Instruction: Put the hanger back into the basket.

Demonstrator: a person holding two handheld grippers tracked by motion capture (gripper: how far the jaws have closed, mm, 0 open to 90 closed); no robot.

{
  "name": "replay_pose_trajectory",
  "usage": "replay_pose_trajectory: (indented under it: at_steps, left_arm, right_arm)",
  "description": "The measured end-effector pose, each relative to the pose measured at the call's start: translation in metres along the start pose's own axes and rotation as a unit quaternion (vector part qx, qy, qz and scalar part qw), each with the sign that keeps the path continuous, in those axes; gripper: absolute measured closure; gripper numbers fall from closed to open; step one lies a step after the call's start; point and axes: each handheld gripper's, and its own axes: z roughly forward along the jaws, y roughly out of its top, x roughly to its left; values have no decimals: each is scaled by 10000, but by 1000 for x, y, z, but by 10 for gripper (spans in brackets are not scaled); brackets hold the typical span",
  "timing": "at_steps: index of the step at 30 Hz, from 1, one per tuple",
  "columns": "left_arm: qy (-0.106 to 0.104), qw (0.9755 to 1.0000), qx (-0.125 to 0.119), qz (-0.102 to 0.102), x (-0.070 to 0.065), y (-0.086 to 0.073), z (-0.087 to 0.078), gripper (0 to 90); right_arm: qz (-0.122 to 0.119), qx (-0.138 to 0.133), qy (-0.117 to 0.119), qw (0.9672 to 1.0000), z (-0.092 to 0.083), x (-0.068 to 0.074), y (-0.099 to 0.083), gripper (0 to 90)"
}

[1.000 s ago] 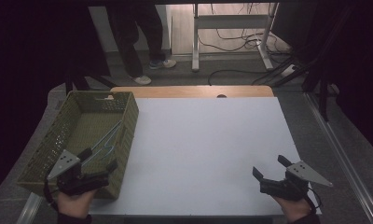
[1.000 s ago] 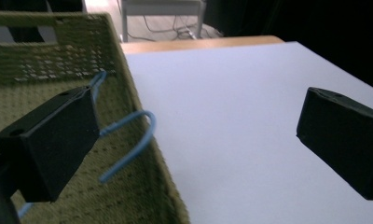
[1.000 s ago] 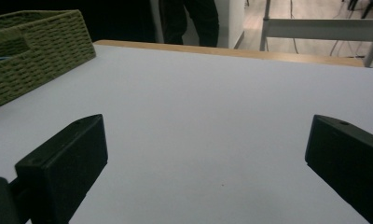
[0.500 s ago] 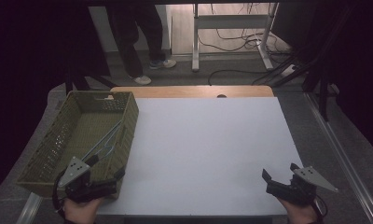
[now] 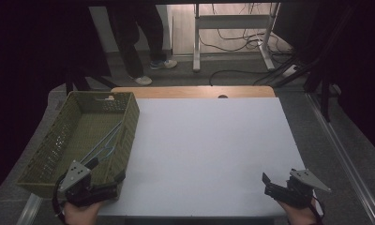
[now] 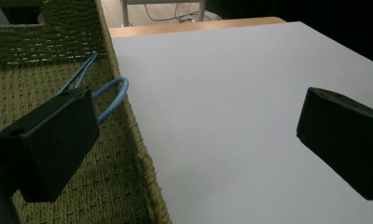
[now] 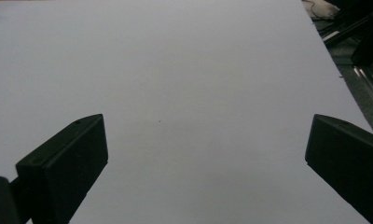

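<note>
Blue hanger (image 6: 111, 95) in woven basket (image 6: 44, 79), just beyond left tool (image 6: 194, 140), jaws apart

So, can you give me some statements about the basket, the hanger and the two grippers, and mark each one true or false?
1. The left gripper is open. True.
2. The blue hanger lies on the white table top. False: it is in the green basket, leaning on its wall.
3. The right gripper holds a cup. False: it is open, with nothing between its jaws.
4. The basket sits at the table's left side. True.
5. The left gripper grips the hanger. False: its jaws stand apart, with bare table top between them.
</note>
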Motion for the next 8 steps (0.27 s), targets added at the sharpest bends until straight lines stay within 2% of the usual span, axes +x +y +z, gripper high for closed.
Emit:
replay_pose_trajectory:
  at_steps: [4,6,7,8]
  left_arm:
    - [2,10000,6,74,6,11,-3,0]
    - [65,9998,120,155,14,20,-4,0]
    - [73,9996,163,199,24,29,-5,0]
    - [73,9996,163,199,24,29,-5,0]
  right_arm:
    - [-36,-69,99,9999,-1,2,2,0]
    - [-25,-100,130,9999,-1,2,2,0]
    - [-45,-136,135,9998,-3,3,3,0]
    - [-45,-136,135,9998,-3,3,3,0]
